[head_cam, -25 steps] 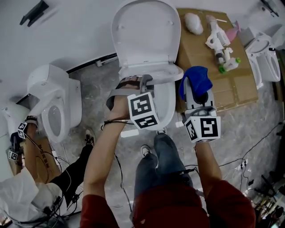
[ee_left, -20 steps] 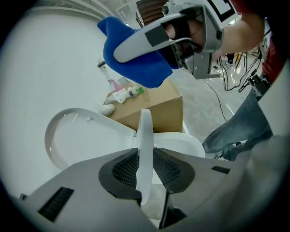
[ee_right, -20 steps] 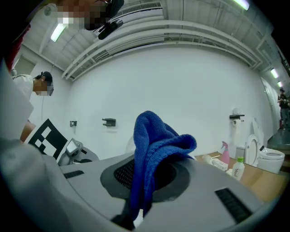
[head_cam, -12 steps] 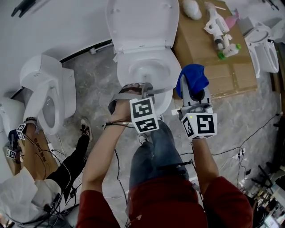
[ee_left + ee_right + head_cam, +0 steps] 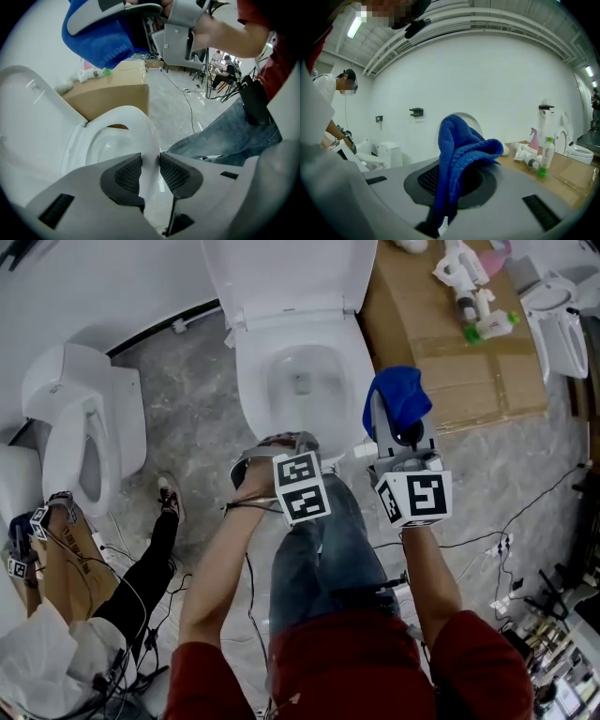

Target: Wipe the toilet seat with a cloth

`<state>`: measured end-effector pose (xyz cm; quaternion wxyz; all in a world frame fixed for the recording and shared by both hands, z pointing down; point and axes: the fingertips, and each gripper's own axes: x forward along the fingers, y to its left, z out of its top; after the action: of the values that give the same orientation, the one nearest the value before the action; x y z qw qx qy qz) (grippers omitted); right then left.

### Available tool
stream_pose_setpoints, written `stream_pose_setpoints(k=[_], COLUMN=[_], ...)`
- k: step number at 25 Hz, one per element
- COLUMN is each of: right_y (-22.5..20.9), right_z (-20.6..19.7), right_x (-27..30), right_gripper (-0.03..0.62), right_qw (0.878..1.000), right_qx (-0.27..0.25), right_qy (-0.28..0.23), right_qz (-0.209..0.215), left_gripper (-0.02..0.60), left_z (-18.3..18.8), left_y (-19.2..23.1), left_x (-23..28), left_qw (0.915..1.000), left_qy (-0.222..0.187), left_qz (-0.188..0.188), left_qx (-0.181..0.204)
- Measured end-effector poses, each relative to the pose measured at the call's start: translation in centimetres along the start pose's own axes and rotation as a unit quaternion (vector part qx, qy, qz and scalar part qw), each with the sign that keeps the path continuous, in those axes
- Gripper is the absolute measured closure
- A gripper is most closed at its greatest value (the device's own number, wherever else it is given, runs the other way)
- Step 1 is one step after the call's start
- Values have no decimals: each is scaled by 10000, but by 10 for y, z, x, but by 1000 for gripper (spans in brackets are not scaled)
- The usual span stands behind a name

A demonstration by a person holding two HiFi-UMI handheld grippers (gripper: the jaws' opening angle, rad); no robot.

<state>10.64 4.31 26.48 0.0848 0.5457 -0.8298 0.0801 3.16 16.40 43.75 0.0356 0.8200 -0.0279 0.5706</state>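
seat (image 5: 253,399) has dropped flat, your left gripper (image 5: 151,161) has just been opening astride its front rim, right gripper (image 5: 459,187) pinching the cloth (image 5: 457,140) right of it.

Bright, even light reaches you from a ceiling tube (image 5: 355,26) up left of the toilet (image 5: 471,117); shadows are soft, darkest under the cloth (image 5: 459,154). Your 2 gripper views bulge and go black at the corners, and the floor (image 5: 180,105) right of the toilet glares.
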Motion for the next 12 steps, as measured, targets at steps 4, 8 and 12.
stream_pose_setpoints(k=[4,8,12], right_y=[0,8,15], right_z=[-28,-55,-88], right_x=[9,18,28], right_gripper=[536,536,536], right_qw=[9997,9984,9970], right_qx=[-5,-102,-178], right_qy=[227,449,604], right_qz=[95,320,446], left_gripper=[457,466,471], left_z=[-9,-25,-42], left_y=[-16,-30,-40], left_x=[38,80,120], left_qw=[9995,9983,9976], left_qy=[83,161,108], left_qz=[-312,-544,-606], left_qx=[-73,-138,-321])
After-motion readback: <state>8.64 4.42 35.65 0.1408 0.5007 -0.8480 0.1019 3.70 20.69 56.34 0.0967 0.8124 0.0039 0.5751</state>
